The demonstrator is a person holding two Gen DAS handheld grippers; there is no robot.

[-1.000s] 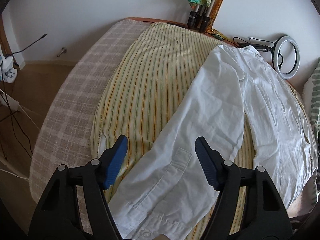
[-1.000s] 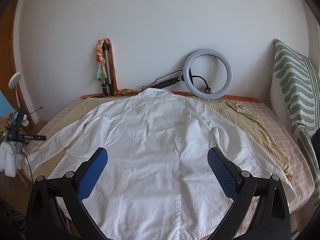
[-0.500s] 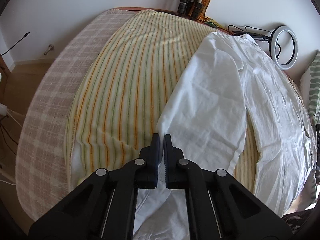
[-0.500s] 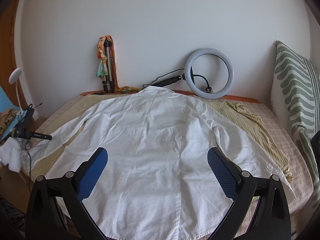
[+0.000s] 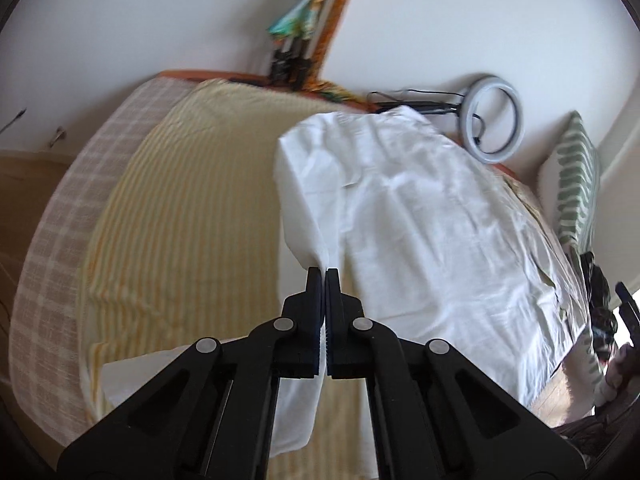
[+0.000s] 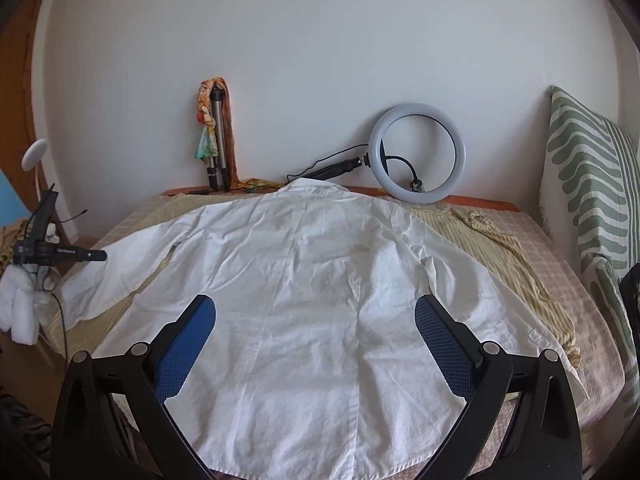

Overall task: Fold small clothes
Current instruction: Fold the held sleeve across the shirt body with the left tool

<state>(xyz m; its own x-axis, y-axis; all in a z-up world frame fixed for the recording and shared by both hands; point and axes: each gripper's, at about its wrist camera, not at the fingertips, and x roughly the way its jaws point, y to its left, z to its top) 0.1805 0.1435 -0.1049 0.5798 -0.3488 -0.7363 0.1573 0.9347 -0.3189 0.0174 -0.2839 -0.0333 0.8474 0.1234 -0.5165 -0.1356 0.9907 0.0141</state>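
A white long-sleeved shirt point(image 6: 320, 280) lies back up on a yellow striped blanket point(image 5: 180, 208) on the bed. My left gripper point(image 5: 324, 270) is shut on the shirt's left sleeve point(image 5: 304, 216) and holds it lifted off the blanket, the cuff end hanging below the fingers. In the right wrist view that sleeve point(image 6: 120, 264) stretches out to the left, and the left gripper point(image 6: 100, 255) shows at its edge. My right gripper point(image 6: 316, 312) is open and empty above the shirt's lower hem. The right sleeve point(image 6: 500, 300) lies flat.
A ring light point(image 6: 417, 153) and a tripod with a colourful cloth point(image 6: 214, 136) stand against the wall behind the bed. A green patterned pillow point(image 6: 592, 208) leans at the right. A checked bedcover point(image 5: 60, 208) edges the bed at left, floor beyond.
My left gripper closed on the left sleeve and lifted it up, pulling it toward the shirt's body. My right gripper stayed open and nearly still.
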